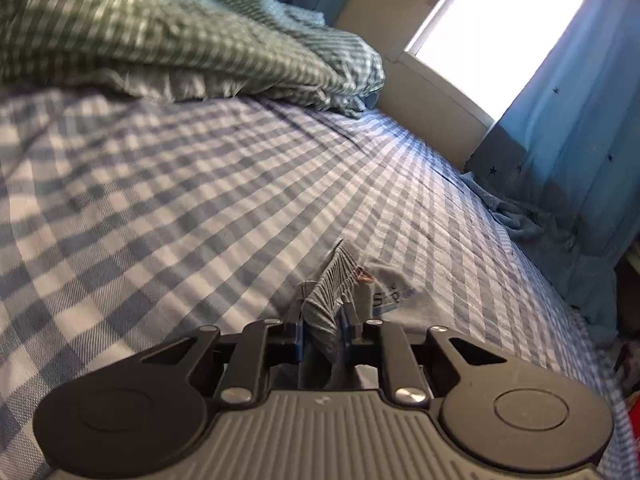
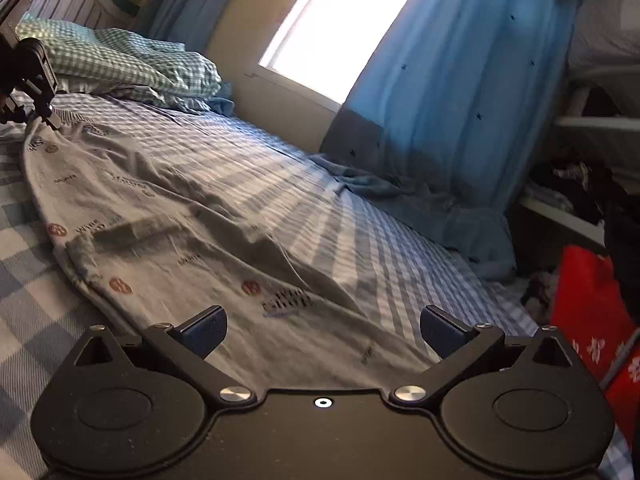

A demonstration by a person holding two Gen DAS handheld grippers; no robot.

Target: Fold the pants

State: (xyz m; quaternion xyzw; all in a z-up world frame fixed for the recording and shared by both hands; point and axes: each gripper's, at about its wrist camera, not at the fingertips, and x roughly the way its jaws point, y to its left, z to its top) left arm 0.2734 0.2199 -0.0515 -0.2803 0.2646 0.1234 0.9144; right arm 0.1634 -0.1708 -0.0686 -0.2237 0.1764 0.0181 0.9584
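Note:
Grey printed pants [image 2: 160,208] lie stretched along the blue checked bed [image 2: 360,232]. My left gripper [image 1: 325,320] is shut on the pants' ribbed waistband [image 1: 334,280]; grey fabric with blue print [image 1: 390,294] lies just beyond it. In the right wrist view the left gripper [image 2: 50,118] shows at the far left end of the pants. My right gripper [image 2: 323,332] is open and empty, low over the near end of the pants, with fabric between its fingers [image 2: 204,330].
A green checked quilt [image 1: 180,40] is piled at the head of the bed. Blue curtains [image 2: 460,92] and a bright window [image 2: 340,28] are beyond the far edge. Red bags [image 2: 592,312] and shelves [image 2: 576,200] stand at the right.

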